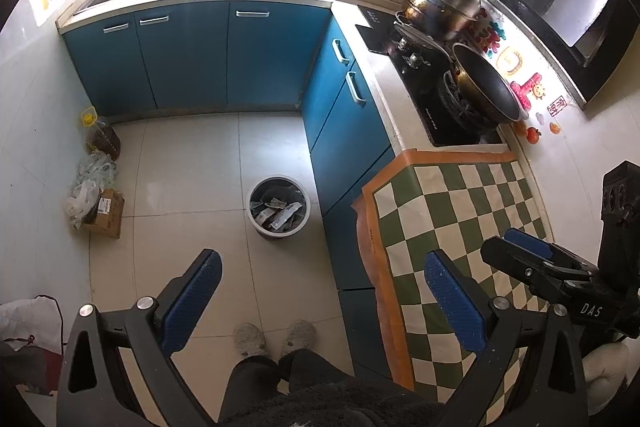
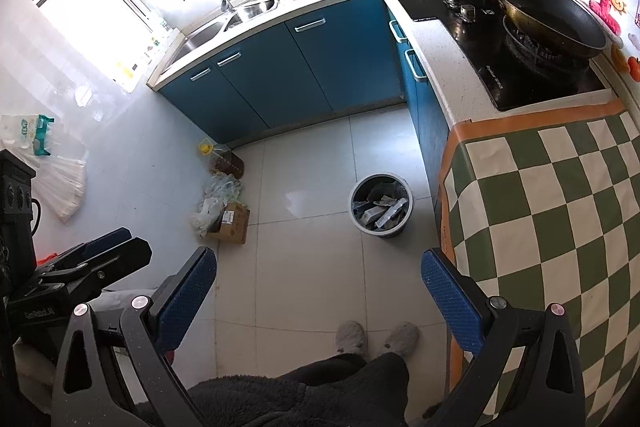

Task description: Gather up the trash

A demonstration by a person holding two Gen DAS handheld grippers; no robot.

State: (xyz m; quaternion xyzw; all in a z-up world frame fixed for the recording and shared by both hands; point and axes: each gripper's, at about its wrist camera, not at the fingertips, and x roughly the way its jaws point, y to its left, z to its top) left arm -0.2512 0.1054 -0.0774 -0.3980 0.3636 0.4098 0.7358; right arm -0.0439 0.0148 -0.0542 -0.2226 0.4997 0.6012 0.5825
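A grey round trash bin (image 1: 279, 207) (image 2: 381, 205) stands on the tiled floor beside the blue cabinets, with several crumpled wrappers (image 1: 276, 213) (image 2: 382, 213) inside it. My left gripper (image 1: 324, 287) hangs high above the floor, open, with nothing between its blue pads. The right gripper (image 2: 320, 291) is open and empty too, at about the same height. Each gripper shows at the edge of the other's view: the right gripper (image 1: 528, 251) over the checkered cloth, the left gripper (image 2: 100, 255) at the far left. The bin lies ahead of and below both.
A green-and-white checkered cloth (image 1: 460, 207) (image 2: 560, 207) covers the counter on the right, next to a stove with a wok (image 1: 486, 87). A cardboard box (image 1: 106, 213), plastic bags (image 1: 94, 175) and an oil bottle (image 1: 102, 135) sit by the left wall. The person's slippers (image 1: 274, 339) are below.
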